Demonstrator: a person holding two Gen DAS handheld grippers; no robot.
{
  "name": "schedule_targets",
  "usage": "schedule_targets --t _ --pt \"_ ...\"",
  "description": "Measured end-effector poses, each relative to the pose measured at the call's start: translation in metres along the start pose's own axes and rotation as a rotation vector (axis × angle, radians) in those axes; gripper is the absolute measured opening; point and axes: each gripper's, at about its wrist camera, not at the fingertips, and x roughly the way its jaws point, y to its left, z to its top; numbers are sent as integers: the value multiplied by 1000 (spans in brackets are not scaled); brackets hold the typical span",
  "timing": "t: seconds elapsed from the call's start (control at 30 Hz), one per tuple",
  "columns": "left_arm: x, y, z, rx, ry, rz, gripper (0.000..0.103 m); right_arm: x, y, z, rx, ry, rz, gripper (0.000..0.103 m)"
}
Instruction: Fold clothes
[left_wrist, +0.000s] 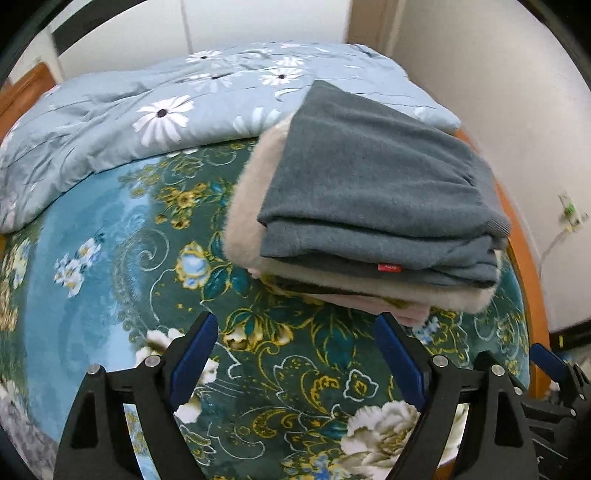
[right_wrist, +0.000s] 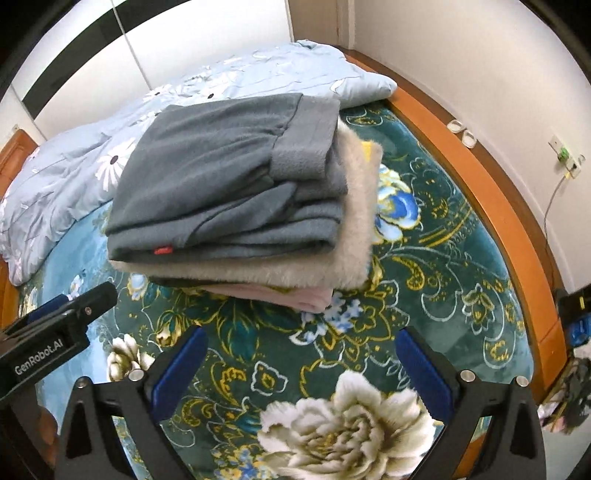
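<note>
A stack of folded clothes lies on the bed. On top is a grey-blue fleece garment (left_wrist: 369, 192) with a small red tag; it also shows in the right wrist view (right_wrist: 229, 184). Under it lie a cream fluffy garment (left_wrist: 243, 221) (right_wrist: 354, 236) and a pink one (right_wrist: 310, 297). My left gripper (left_wrist: 295, 325) is open and empty, just in front of the stack. My right gripper (right_wrist: 301, 339) is open and empty, also just short of the stack. The left gripper's body (right_wrist: 55, 328) shows at the left of the right wrist view.
The bed has a teal floral blanket (left_wrist: 147, 258) (right_wrist: 443, 258). A light blue daisy-print quilt (left_wrist: 147, 107) (right_wrist: 66, 173) is bunched behind the stack. A wooden bed frame (right_wrist: 480, 173) runs along the right, next to a white wall with a socket (right_wrist: 565, 157).
</note>
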Motion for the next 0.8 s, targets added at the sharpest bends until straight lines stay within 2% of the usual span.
schedule_targets --t 0.1,0.23,0.43,0.8 --pt "0 -11 0 -24 -9 48 87 4 -10 8 -46 2 23 103" --pt "-5 -35 -5 -30 -12 75 87 8 -26 19 -125 8 58 103" --pt "-4 -72 -23 -24 23 156 87 16 -46 29 -209 21 105 103" --pt "-16 -80 -35 -106 41 278 87 17 -47 35 -337 13 198 103"
